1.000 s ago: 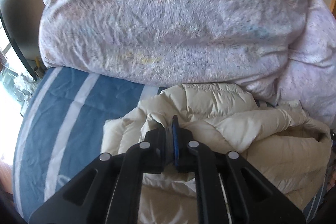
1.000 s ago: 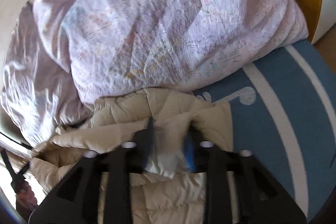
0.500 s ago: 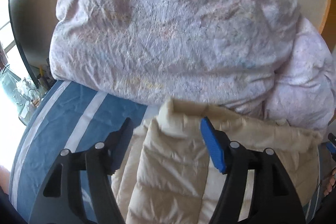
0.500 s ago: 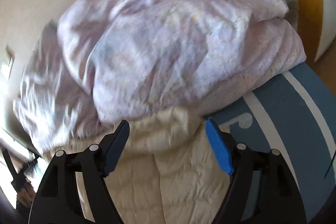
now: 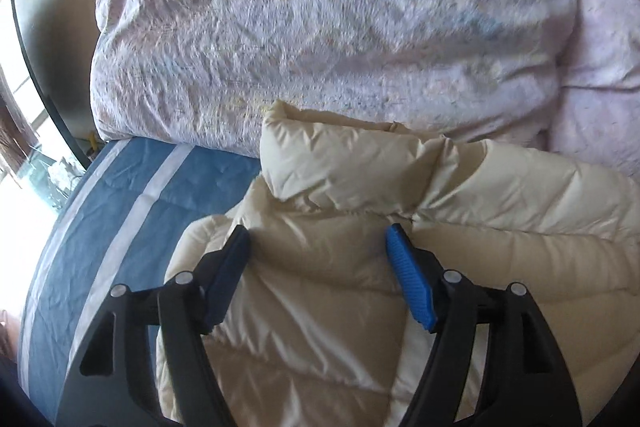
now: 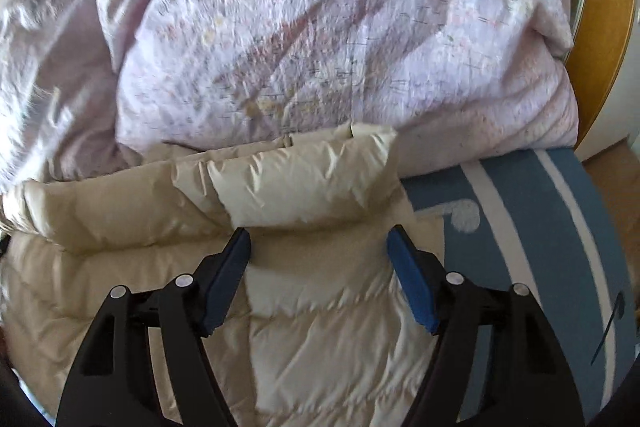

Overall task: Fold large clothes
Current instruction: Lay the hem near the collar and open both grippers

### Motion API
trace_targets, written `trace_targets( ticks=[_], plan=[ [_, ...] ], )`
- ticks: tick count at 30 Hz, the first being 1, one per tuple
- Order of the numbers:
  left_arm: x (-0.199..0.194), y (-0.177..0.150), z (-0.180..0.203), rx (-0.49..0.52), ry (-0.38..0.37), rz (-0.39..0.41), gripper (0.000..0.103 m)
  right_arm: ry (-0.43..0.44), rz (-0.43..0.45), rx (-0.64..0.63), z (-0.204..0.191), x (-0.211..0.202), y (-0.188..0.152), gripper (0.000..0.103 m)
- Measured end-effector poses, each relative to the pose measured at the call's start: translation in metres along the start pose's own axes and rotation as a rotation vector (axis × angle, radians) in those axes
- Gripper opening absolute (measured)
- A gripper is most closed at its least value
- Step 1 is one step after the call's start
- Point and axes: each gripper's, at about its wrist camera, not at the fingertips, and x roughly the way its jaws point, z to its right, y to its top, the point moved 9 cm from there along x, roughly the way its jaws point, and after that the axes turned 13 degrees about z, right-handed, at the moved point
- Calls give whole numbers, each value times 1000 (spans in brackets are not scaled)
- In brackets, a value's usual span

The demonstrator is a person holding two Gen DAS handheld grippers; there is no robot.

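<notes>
**Both grippers spread above the jacket**

Both grippers, pinched on cream fabric a second ago, have let go and now stand wide; the left gripper (image 5: 318,241) has its fingers spread over the jacket (image 5: 340,307) with nothing between them; the right gripper (image 6: 318,241) is likewise spread over the jacket (image 6: 320,327), and whether its tips touch the fabric is hard to tell; the jacket, crumpled before, now lies flatter, its puffy collar (image 5: 340,167) standing against the quilt (image 5: 320,27).

Far edge: the collar touches the heaped lilac quilt, so no open room lies beyond it; bare blue sheet (image 5: 120,227) with white stripes runs along the jacket's left side, and more sheet (image 6: 520,247) along its right side.

Only the left view shows the bright window (image 5: 20,147) past the bed's edge; only the right view shows a wooden frame (image 6: 608,47) and a white printed mark (image 6: 460,215) on the sheet just beside the jacket.
</notes>
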Motion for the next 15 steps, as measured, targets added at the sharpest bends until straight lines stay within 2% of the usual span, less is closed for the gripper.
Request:
trace_targets(
  ticks=[6,15],
  plan=[
    [23,-1,-8,9,33,-20,76,-18,-9,-1,-1,23,-5,73],
    [43,-7,-17,-21,36,-44,84,-35,3,3,-5,43,-17,78]
  ],
)
